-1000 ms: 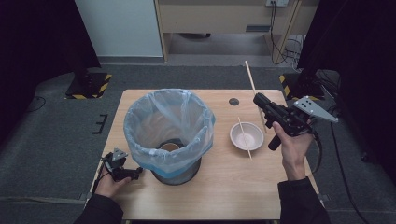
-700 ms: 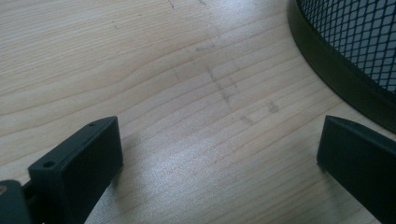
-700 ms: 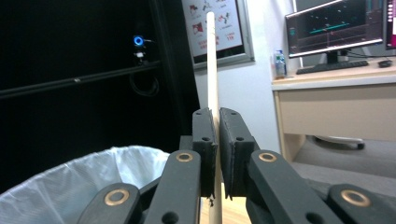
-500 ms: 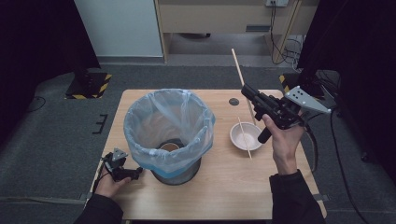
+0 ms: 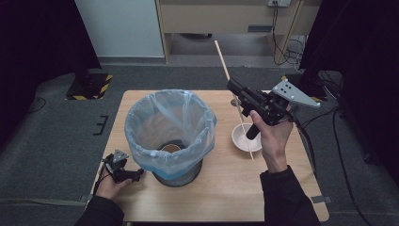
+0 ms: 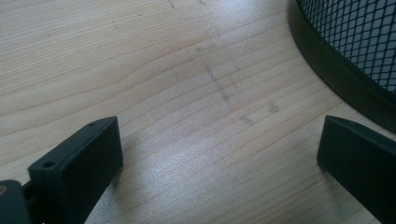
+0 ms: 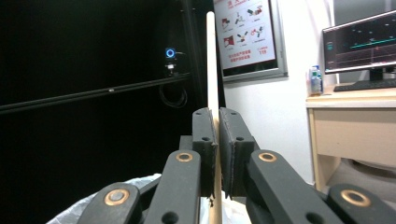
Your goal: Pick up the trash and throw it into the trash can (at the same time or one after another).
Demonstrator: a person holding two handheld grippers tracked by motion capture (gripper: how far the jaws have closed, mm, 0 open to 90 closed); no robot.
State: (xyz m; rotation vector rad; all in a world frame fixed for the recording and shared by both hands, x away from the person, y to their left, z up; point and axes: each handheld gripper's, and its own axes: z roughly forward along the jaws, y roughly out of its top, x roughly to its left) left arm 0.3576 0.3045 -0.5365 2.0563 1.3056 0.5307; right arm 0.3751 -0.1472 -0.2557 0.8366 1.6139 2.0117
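My right gripper (image 5: 234,88) is held in the air above the right half of the table, shut on a long thin wooden stick (image 5: 224,68). The stick runs from high at the back down over a white bowl (image 5: 238,140). In the right gripper view the stick (image 7: 211,60) stands upright, pinched between the two pads of my right gripper (image 7: 218,140). My left gripper (image 5: 136,175) rests on the table at the front left, beside the bin. Its jaws (image 6: 219,158) stand wide open over bare wood.
A black mesh bin (image 5: 176,176) lined with a pale blue bag (image 5: 141,117) stands mid-table, with a brown round thing (image 5: 170,148) at its bottom. The bin's base (image 6: 327,65) lies close to my left gripper. A small dark disc (image 5: 233,102) sits behind the bowl.
The right gripper has carried the stick up and to the left, from beside the bowl to over it, nearer the bin. The left gripper has stayed where it was.
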